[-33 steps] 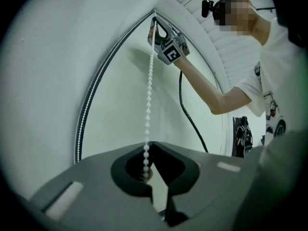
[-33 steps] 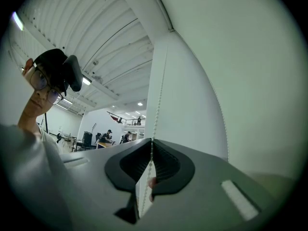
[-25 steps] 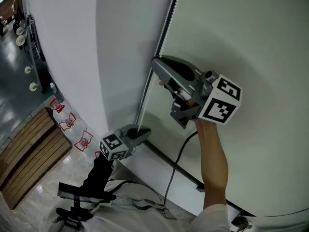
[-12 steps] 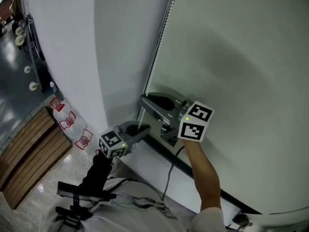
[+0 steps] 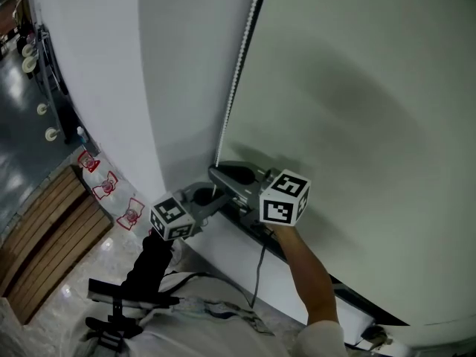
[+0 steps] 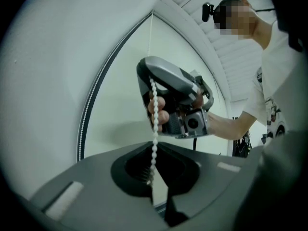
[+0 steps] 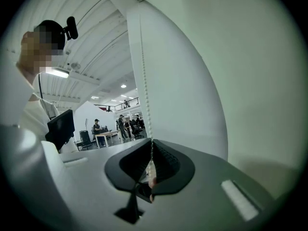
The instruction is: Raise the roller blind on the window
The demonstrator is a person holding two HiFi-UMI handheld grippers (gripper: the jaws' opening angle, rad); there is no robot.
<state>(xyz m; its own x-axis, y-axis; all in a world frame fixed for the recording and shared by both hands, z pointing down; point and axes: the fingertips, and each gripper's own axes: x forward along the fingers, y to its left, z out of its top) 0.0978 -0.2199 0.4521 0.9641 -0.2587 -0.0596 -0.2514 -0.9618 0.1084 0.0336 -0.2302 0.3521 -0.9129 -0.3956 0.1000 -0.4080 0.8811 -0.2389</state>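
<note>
The white bead chain (image 5: pixel 239 65) hangs down along the left edge of the pale roller blind (image 5: pixel 357 125). My right gripper (image 5: pixel 214 173) is low on the chain, with its marker cube (image 5: pixel 282 198) behind it. In the right gripper view the chain (image 7: pixel 144 95) runs down into the jaws of the right gripper (image 7: pixel 150 170), which are shut on it. Just below it, my left gripper (image 5: pixel 216 197) is shut on the same strand. The left gripper view shows the beads (image 6: pixel 154 124) entering the left gripper (image 6: pixel 153 179), with the right gripper (image 6: pixel 173 100) close above. A second strand (image 6: pixel 89 114) hangs free at left.
A white wall (image 5: pixel 111 88) borders the blind on the left. The blind's dark bottom bar (image 5: pixel 335 288) slants below my right arm. Far below lie a wooden slatted platform (image 5: pixel 44 236), red-and-white floor marks (image 5: pixel 111 192) and a black stand (image 5: pixel 126 303). People at desks (image 7: pixel 110 129) are far off.
The right gripper has come down along the chain, from well above the left gripper to just over it. The left gripper has stayed in place.
</note>
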